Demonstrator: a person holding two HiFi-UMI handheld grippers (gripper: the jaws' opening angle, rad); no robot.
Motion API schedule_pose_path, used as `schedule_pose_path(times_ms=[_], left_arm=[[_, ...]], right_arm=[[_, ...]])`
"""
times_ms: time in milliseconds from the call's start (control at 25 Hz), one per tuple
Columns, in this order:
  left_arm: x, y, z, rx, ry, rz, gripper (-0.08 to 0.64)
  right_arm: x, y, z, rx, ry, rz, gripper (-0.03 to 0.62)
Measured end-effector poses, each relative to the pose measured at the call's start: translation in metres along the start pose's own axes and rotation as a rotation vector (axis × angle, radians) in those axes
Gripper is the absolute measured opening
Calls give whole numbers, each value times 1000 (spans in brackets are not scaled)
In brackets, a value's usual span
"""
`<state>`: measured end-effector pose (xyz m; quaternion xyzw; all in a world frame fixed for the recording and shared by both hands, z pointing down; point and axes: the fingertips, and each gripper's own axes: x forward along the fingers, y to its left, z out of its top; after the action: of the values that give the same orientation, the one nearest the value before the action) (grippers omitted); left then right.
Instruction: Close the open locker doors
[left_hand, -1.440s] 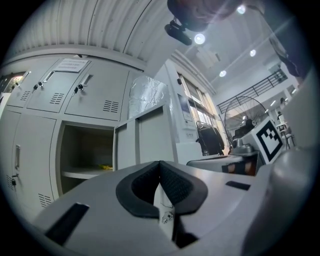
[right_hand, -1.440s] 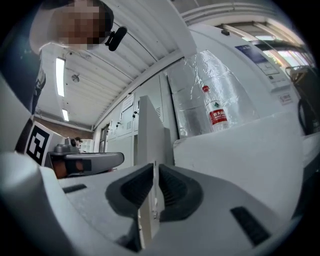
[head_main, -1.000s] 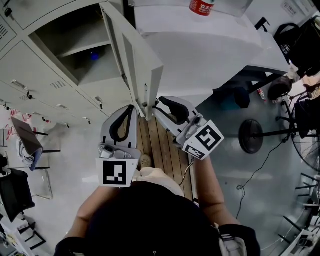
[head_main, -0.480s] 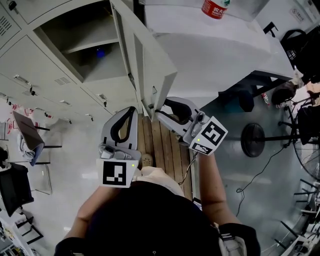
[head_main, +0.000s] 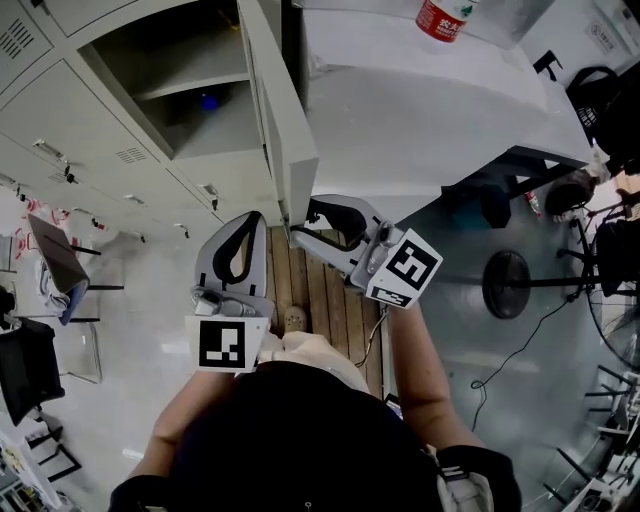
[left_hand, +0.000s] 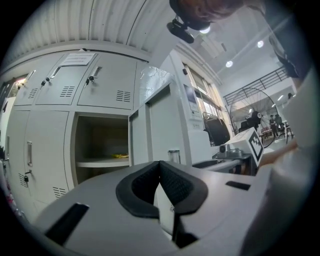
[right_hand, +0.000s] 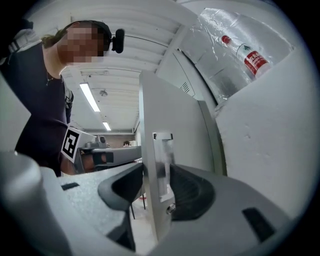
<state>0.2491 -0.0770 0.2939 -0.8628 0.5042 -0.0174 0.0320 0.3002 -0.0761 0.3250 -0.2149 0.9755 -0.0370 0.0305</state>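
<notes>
- At the edge of the locker door (head_main: 284, 120), the right gripper (head_main: 302, 220) straddles it; its jaws have just been opening, seemingly not pinching.
- Left gripper (head_main: 256, 218) jaws sit together, empty.

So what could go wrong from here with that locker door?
1. The right gripper has just been opening its jaws with the free edge of the locker door between them. The door stands well away from the open compartment, so if let go now it may simply stay open.
2. The door's handle sits inside the jaws; pulling back could snag it and swing the door wider.
</notes>
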Motion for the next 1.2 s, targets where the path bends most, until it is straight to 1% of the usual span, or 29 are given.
schedule_pose_path(times_ms=[320, 840, 920, 960, 1200], left_arm=[[-16, 20, -3, -5, 7, 49, 2], [-32, 45, -3, -9, 5, 101, 2], [-34, 47, -4, -8, 4, 114, 2], [-36, 49, -6, -11, 7, 123, 2], [-49, 61, -11, -34, 9, 180, 2]], right_arm=[[27, 15, -2, -25, 11, 23, 153], [60, 27, -5, 3, 16, 56, 153], [65, 29, -5, 10, 16, 66, 148], [67, 31, -5, 12, 16, 70, 135], [83, 36, -7, -8, 18, 72, 126]])
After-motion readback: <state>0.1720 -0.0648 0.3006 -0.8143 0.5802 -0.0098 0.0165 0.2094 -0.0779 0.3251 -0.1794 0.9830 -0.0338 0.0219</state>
